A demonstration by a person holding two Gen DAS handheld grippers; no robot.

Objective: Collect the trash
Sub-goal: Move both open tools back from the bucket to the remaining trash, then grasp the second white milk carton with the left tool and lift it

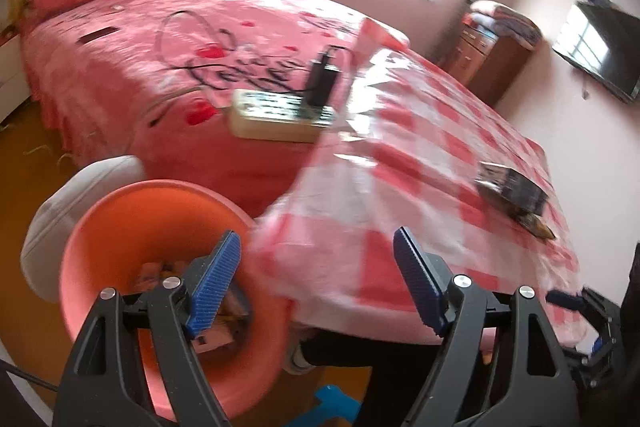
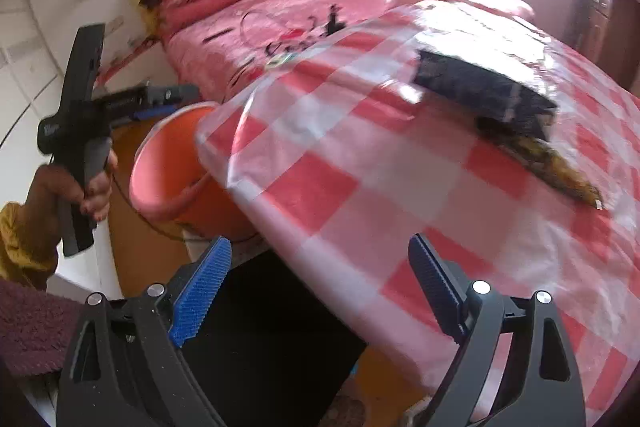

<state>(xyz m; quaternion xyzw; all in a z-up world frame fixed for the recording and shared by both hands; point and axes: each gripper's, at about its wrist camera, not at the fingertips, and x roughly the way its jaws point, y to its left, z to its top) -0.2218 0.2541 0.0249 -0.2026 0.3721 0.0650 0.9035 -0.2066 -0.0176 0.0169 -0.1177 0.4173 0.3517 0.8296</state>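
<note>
Left gripper (image 1: 318, 279) jaws apart, holding nothing, hovering just over the orange bucket (image 1: 120, 223) at the bed's near-left edge. Right gripper (image 2: 320, 287) also spread wide, empty. Dark wrapper (image 2: 484, 91) lies on the checkered plastic sheet (image 2: 360, 187), far right of both.

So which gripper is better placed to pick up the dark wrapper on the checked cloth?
Probably the right gripper: its open jaws face the wrapper more closely. The left gripper is over the bucket.
</note>
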